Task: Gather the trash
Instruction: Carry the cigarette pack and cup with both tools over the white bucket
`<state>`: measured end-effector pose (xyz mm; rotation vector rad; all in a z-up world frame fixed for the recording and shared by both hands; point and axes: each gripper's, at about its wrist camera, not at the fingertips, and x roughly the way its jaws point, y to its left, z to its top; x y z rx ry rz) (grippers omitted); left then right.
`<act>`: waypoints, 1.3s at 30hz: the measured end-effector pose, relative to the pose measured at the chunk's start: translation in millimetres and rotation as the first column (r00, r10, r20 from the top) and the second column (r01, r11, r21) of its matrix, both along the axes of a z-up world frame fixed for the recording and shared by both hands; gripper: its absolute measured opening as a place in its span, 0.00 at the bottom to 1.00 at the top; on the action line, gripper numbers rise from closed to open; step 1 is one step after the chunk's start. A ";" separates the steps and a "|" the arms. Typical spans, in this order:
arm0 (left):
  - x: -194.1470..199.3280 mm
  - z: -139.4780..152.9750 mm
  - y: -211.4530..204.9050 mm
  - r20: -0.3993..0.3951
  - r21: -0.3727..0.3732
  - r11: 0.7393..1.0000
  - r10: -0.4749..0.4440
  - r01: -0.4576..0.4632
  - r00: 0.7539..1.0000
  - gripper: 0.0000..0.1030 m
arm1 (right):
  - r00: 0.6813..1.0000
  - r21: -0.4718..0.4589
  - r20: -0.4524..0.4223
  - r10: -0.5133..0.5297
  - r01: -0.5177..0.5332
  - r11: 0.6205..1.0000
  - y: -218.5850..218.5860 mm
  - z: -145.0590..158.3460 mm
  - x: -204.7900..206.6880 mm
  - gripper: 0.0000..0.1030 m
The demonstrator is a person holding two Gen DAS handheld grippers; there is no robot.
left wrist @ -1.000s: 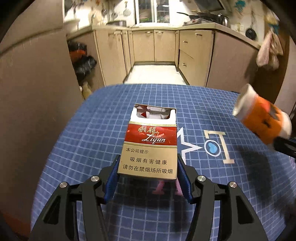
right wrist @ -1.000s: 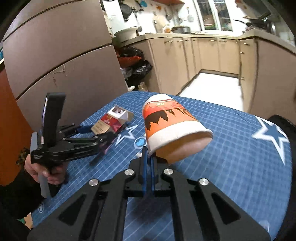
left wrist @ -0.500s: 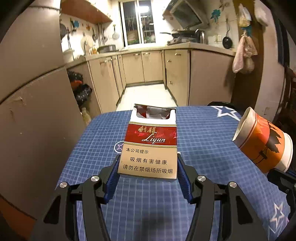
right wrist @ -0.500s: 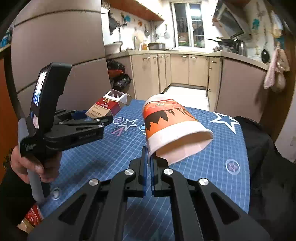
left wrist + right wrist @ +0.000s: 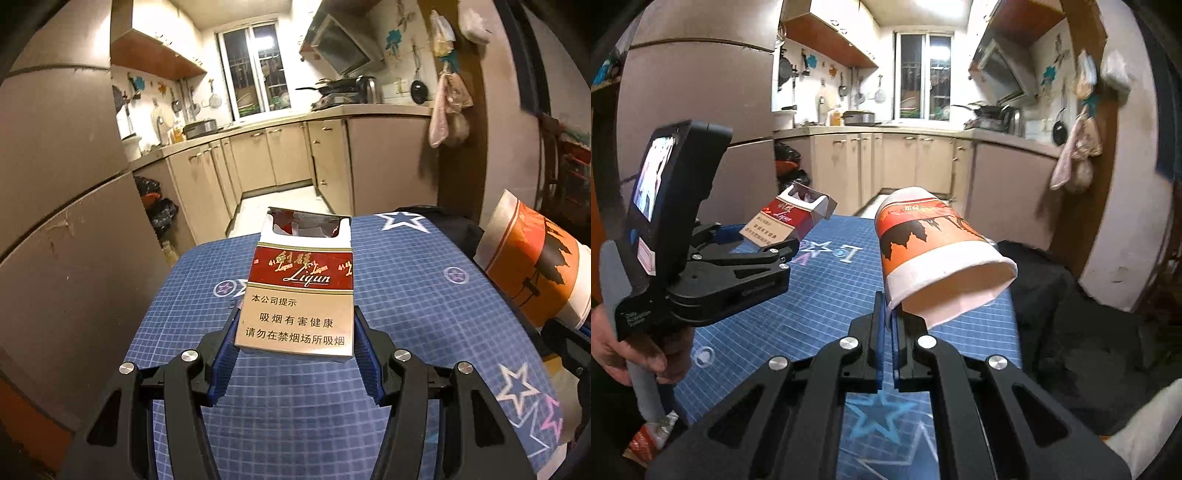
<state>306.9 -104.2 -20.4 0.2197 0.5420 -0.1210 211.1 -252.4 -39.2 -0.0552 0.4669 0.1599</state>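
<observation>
My left gripper (image 5: 295,325) is shut on an opened red and beige cigarette pack (image 5: 301,291), its blue pads pressing the pack's two sides and holding it above the table. In the right wrist view the same pack (image 5: 783,223) sticks out of the left gripper at the left. My right gripper (image 5: 888,314) is shut on the rim of an orange and white paper cup (image 5: 934,258), which lies tipped with its mouth towards the camera. The cup (image 5: 532,266) also shows at the right edge of the left wrist view.
A table with a blue gridded, star-printed cloth (image 5: 406,280) lies below both grippers. Dark fabric (image 5: 1071,314) hangs at its right side. A beige fridge (image 5: 55,203) stands on the left. Kitchen cabinets (image 5: 905,166) and a tiled floor lie beyond the table. A hand (image 5: 613,347) grips the left tool.
Both grippers have risen and swung with their loads: the table has dropped lower in view and more of the kitchen, window and wall shows. Both grips are unchanged.
</observation>
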 end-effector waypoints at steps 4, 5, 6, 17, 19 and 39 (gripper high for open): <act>-17.8 4.7 -22.1 0.016 0.008 0.999 -0.049 0.049 0.999 0.57 | 0.999 -0.052 0.024 -0.027 0.028 0.998 -3.9 2.9 -17.7 0.01; -22.7 4.9 -26.4 0.018 0.011 0.998 -0.058 0.058 0.998 0.57 | 0.999 -0.067 0.032 -0.037 0.039 0.997 -3.6 3.8 -22.1 0.01; -26.5 5.3 -32.1 0.019 0.011 0.997 -0.072 0.072 0.997 0.57 | 0.998 -0.082 0.041 -0.049 0.052 0.995 -4.9 4.3 -25.5 0.01; -66.5 10.5 -110.5 0.042 0.051 0.971 -0.238 0.235 0.970 0.57 | 0.969 -0.128 0.106 -0.222 0.235 0.964 -78.4 19.4 -75.0 0.01; -71.4 11.4 -126.5 0.043 0.056 0.960 -0.276 0.274 0.960 0.57 | 0.957 -0.142 0.113 -0.266 0.280 0.949 -96.7 20.6 -87.1 0.01; -159.9 -8.0 -338.4 -0.022 0.110 0.691 -0.717 0.714 0.697 0.57 | 0.804 -0.216 0.101 -0.587 0.593 0.775 -248.3 12.8 -185.3 0.01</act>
